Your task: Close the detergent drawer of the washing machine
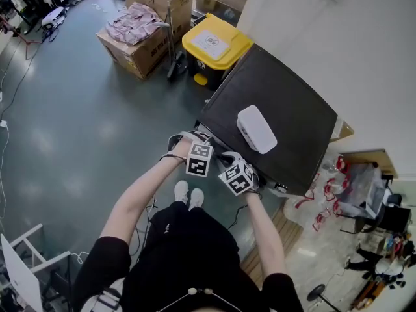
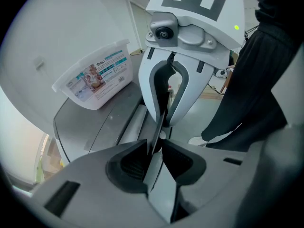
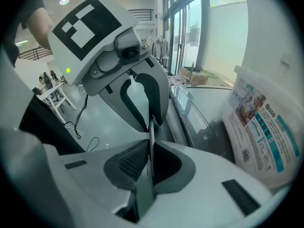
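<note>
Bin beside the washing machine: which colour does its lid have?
The lid is yellow; the head view shows it best.

We see a washing machine [image 1: 279,109] with a dark grey, almost black top, and a white plastic tub [image 1: 256,129] whose label is printed in teal. We also note a yellow bin lid [image 1: 216,41] and brown cardboard boxes [image 1: 140,47]. The left gripper [image 2: 159,132] and right gripper [image 3: 151,127] are white with black-and-white square markers.

Two grippers, left gripper [image 2: 156,137] and right gripper [image 3: 151,127]; one washer [image 1: 286,103]; one tub [image 1: 256,129]; one yellow bin [image 1: 214,43].
</note>
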The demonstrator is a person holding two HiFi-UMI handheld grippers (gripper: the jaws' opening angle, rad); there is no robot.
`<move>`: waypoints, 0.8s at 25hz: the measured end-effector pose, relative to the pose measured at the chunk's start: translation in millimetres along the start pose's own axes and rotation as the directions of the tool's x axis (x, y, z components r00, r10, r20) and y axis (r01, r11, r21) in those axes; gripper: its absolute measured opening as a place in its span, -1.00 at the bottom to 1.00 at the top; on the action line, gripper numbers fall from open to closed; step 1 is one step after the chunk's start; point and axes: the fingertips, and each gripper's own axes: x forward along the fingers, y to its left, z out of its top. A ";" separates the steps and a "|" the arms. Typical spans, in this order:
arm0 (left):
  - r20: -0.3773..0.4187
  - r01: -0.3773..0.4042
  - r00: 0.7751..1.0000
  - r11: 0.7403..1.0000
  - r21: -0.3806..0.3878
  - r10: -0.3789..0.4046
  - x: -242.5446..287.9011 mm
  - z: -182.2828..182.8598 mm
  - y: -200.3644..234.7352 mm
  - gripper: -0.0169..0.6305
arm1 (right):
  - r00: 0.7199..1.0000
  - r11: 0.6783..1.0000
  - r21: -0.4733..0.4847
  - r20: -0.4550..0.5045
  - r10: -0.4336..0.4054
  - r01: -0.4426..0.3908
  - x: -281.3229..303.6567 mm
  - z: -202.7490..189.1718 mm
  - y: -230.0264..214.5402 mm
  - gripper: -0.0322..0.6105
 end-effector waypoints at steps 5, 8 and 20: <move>0.012 -0.034 0.999 0.999 -0.024 0.034 -0.2 1.4 4.3 -0.62 | 1.000 0.999 -0.017 -0.013 -0.028 0.028 -1.0 -0.1 -3.5 -0.76; 0.018 -0.062 0.998 0.998 -0.029 0.062 0.4 2.5 6.6 -0.60 | 0.998 0.997 -0.039 -0.017 -0.066 0.065 -0.9 0.0 -5.5 -0.75; -0.012 -0.170 0.985 0.984 -0.058 0.169 1.6 4.5 14.5 -0.53 | 0.995 0.994 -0.067 -0.044 -0.094 0.090 -0.5 1.7 -10.9 -0.73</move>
